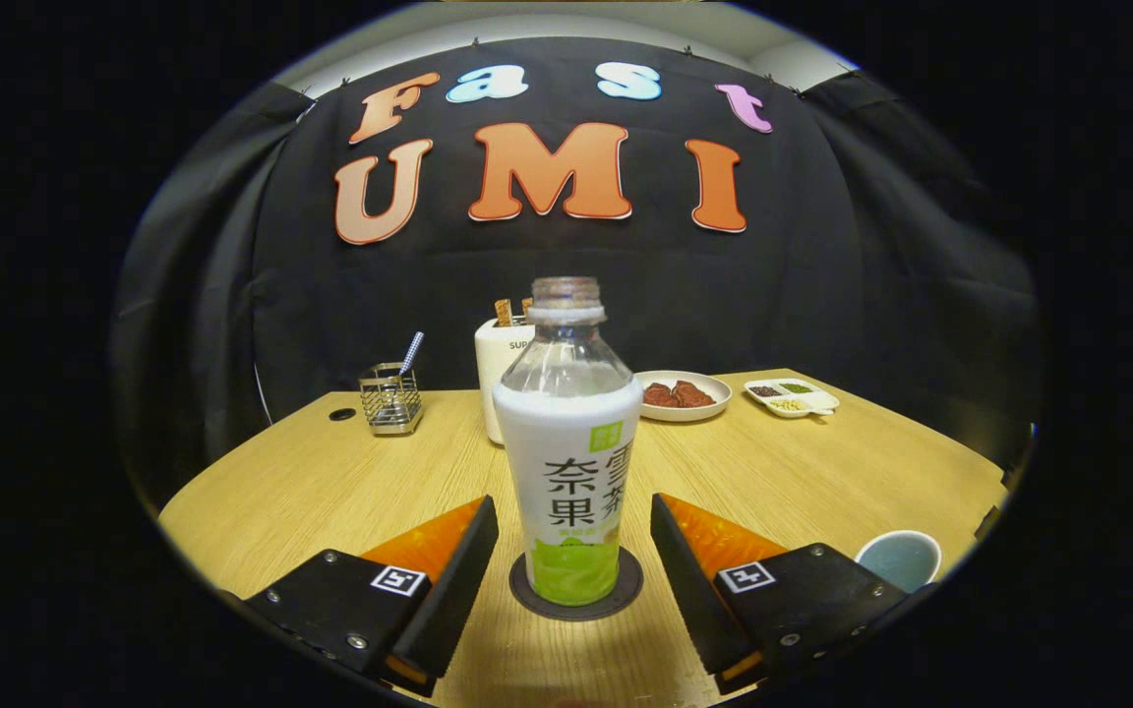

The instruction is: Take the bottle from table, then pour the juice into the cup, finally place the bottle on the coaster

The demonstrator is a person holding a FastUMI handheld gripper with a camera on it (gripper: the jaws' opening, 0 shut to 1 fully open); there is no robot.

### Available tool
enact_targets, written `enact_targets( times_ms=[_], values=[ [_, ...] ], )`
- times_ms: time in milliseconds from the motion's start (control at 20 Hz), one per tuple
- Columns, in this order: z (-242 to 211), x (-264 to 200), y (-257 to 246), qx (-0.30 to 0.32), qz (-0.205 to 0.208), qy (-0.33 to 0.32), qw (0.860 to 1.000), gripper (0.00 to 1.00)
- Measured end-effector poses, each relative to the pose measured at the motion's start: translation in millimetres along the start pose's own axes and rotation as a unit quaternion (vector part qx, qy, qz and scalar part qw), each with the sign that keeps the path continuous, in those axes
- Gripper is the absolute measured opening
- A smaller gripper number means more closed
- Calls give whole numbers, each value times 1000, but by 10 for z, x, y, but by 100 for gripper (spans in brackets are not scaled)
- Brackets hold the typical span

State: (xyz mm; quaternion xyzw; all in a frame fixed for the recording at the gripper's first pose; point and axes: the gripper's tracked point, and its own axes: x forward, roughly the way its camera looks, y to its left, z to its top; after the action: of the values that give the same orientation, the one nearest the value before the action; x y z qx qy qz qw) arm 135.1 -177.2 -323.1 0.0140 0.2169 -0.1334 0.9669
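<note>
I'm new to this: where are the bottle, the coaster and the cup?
bottle (569, 462): gripper view, white label.
coaster (630, 590): gripper view, dark rim beside bottle base.
cup (899, 559): gripper view, inside bottom.

Even, fairly bright indoor light falls from above onto the wooden table (330, 482), which shows soft pale sheen toward 12 o'clock. The bottle (568, 442) stands sharp at the centre, with small highlights on its clear shoulder. The open fingers of the gripper (574, 556) cast only faint shadows. Fisheye bending curves the table rim at 4 and 8 o'clock; the cup (899, 559) there looks slightly soft, perhaps from edge blur.
</note>
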Motion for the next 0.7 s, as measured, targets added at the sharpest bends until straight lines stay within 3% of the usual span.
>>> enact_targets(
  times_ms=[350, 700],
  values=[
    [655, -637, 0, -8, -17, -76, 997, 93],
    [1312, -1451, 392, -7, 17, -122, 992, 93]
  ],
)
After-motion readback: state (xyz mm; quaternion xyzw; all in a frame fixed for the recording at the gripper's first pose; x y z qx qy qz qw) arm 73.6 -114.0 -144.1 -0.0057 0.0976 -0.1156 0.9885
